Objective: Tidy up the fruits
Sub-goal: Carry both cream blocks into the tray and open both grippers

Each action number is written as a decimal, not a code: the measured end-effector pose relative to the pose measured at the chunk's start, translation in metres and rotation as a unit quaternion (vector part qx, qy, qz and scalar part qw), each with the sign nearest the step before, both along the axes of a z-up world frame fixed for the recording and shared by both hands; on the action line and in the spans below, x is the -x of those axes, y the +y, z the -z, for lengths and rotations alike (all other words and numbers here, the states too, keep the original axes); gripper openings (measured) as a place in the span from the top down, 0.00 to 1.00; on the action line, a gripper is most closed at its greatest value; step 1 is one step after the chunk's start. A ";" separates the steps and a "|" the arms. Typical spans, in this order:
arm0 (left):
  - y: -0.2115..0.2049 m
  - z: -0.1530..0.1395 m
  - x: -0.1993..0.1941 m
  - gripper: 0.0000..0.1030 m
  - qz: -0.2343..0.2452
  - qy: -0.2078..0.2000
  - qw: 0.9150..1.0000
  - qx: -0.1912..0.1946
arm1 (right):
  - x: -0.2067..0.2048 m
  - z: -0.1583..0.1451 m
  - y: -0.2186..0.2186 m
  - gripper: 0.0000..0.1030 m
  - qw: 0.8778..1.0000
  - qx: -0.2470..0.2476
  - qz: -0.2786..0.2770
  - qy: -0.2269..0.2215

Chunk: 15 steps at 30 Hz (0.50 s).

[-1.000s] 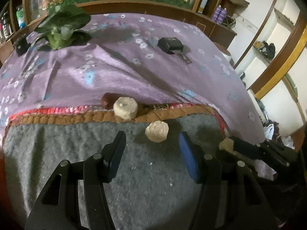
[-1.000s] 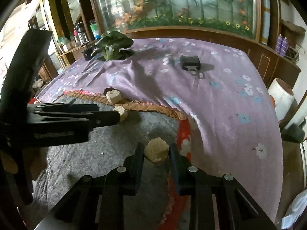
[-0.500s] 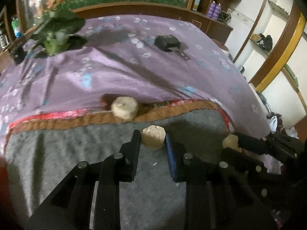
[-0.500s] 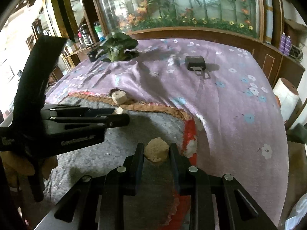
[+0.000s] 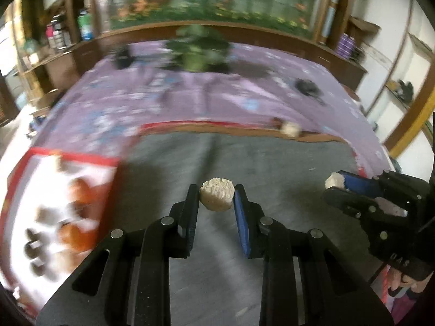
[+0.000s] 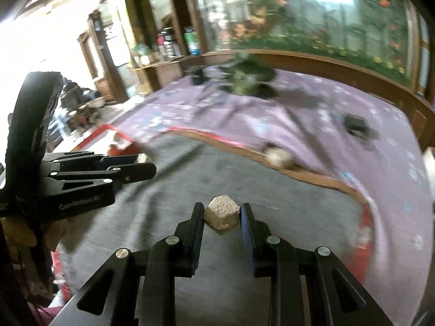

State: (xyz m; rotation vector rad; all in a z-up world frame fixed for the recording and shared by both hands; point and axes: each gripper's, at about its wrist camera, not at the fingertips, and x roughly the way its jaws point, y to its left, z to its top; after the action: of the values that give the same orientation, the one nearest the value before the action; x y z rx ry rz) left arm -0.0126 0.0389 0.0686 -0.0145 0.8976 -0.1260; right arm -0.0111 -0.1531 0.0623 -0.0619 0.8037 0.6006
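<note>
Both grippers point downward side by side, each clamped on a pale round chunk. The left gripper (image 5: 217, 199) pinches its chunk (image 5: 217, 198) between black and blue pads; the right gripper (image 6: 222, 216) does likewise with its own (image 6: 221, 216), fingertips (image 5: 402, 279) visible under its handle.

Grey mat (image 5: 244, 163) lies on the near part of the cloth-covered bed (image 5: 190, 100). Tray (image 5: 40, 203) sits at the mat's left edge, with several blurred items in it. One fruit piece (image 5: 290, 129) rests on the mat's far border, right of centre. Leafy bunch (image 5: 199, 51) lies at the bed's far side; dark object (image 5: 305, 87) to its right, nearer.
</note>
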 end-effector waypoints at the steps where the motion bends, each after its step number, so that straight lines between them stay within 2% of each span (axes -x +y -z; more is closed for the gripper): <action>1: 0.017 -0.004 0.009 0.76 -0.016 -0.005 1.000 -0.003 | 0.003 -0.002 0.013 0.75 1.000 -0.001 -0.009 -0.001; 7: 0.109 -0.013 0.049 0.76 -0.101 -0.015 0.995 -0.009 | 0.020 -0.009 0.091 0.75 0.997 -0.010 -0.080 0.003; 12: 0.177 -0.008 0.070 0.76 -0.168 -0.012 0.986 0.003 | 0.028 -0.011 0.152 0.75 0.991 -0.027 -0.127 0.017; 15: 0.204 -0.003 0.081 0.76 -0.194 -0.010 0.981 0.005 | 0.035 -0.014 0.181 0.75 0.988 -0.030 -0.148 0.016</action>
State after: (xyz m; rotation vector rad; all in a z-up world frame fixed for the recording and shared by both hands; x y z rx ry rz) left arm -0.0935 0.2427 0.0719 -0.1969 0.8589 0.2337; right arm -0.0463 0.0276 0.0768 -0.1182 0.8132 0.9076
